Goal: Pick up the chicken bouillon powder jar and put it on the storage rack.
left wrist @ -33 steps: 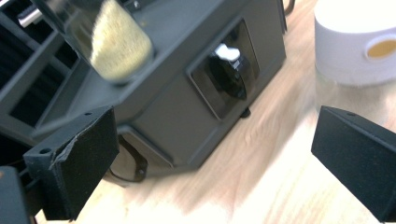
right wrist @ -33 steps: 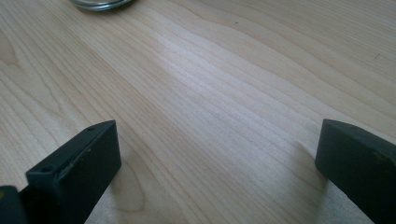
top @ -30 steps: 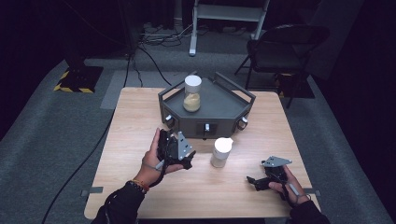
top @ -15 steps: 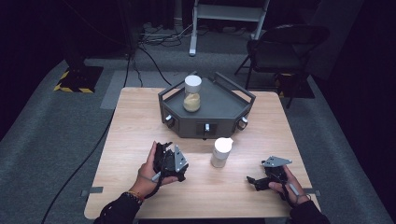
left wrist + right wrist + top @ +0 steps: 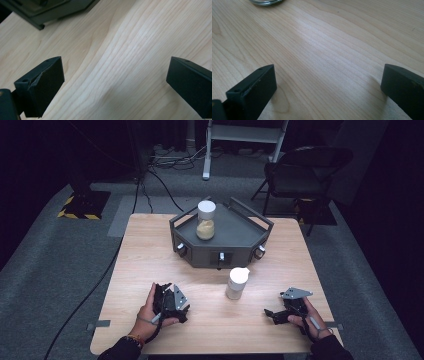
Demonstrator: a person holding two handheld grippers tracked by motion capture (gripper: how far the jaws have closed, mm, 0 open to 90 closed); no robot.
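We find the left gripper (image 5: 170, 302) low over the wooden table (image 5: 150, 245) at its near left, jaws spread wide and empty in the left gripper view. The right gripper (image 5: 285, 310) rests at the near right, jaws likewise released with bare wood between them. The white-capped jar (image 5: 236, 282) stands upright on the table between the two grippers, just in front of the dark hexagonal tray (image 5: 235, 232), touched by neither. A second jar (image 5: 206, 220), holding tan powder, stands upright inside the tray.

In our judgement one jar is placed and the near jar remains to be handled; no grasp is in hand.

Against the earlier frames, the left gripper has drawn back toward the near edge and tilted down. The right gripper and both jars are unchanged.
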